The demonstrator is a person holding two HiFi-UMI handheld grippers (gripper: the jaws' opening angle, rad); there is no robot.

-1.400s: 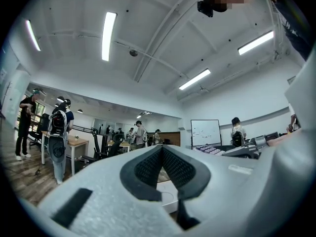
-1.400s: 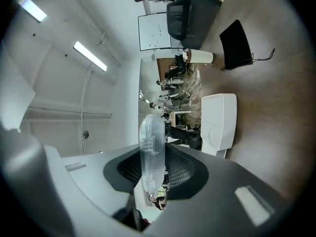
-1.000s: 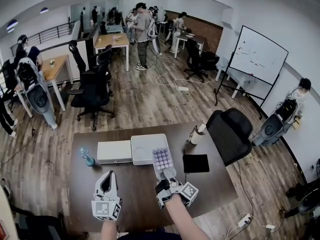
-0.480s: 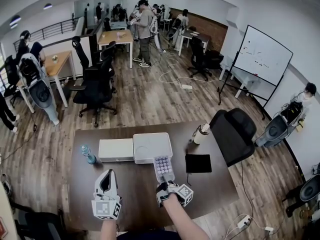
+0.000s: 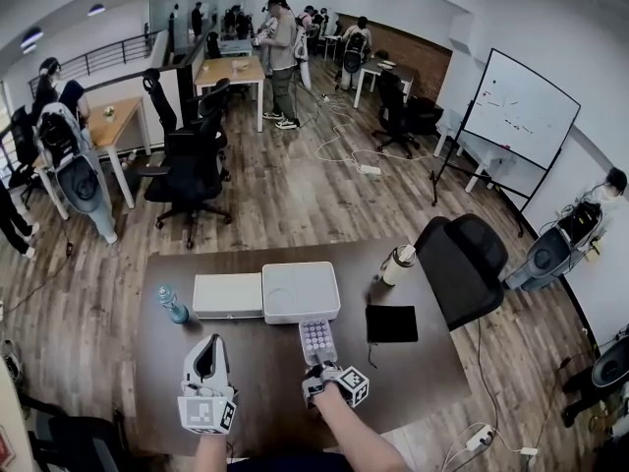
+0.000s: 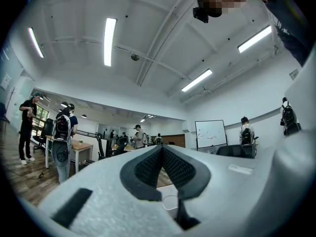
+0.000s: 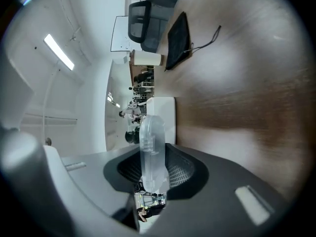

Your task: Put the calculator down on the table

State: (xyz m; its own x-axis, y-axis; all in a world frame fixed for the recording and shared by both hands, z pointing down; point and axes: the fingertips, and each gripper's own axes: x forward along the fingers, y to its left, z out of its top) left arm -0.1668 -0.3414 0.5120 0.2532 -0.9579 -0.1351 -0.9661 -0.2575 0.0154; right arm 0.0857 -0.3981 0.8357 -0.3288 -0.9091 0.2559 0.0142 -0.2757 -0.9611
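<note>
Lowering under way: over the last second the right gripper (image 5: pixel 318 366) has come down toward the table (image 5: pixel 432 362). The calculator (image 5: pixel 316 342) it carries overlapped the front corner of the white box (image 5: pixel 300 291) in the earlier head views. It now sits clear of that box, just in front of it, over bare wood. Grip unchanged: in the right gripper view the jaws stand narrow, pads pressed on the near end of the calculator (image 7: pixel 152 152), which shows edge-on with its flat face roughly parallel to the tabletop. No view settles whether its underside already touches the wood; the far end looks very close. The left gripper (image 5: pixel 206 354) has kept its place near the front edge of the table, tips together with nothing between them, taking no part. Judgement: the carry is nearly finished and the calculator is over a free spot. What remains is the last bit of descent until it lies flat, then letting go. Risk noted: opening early would drop it a short way, and it might slide against the box.
</note>
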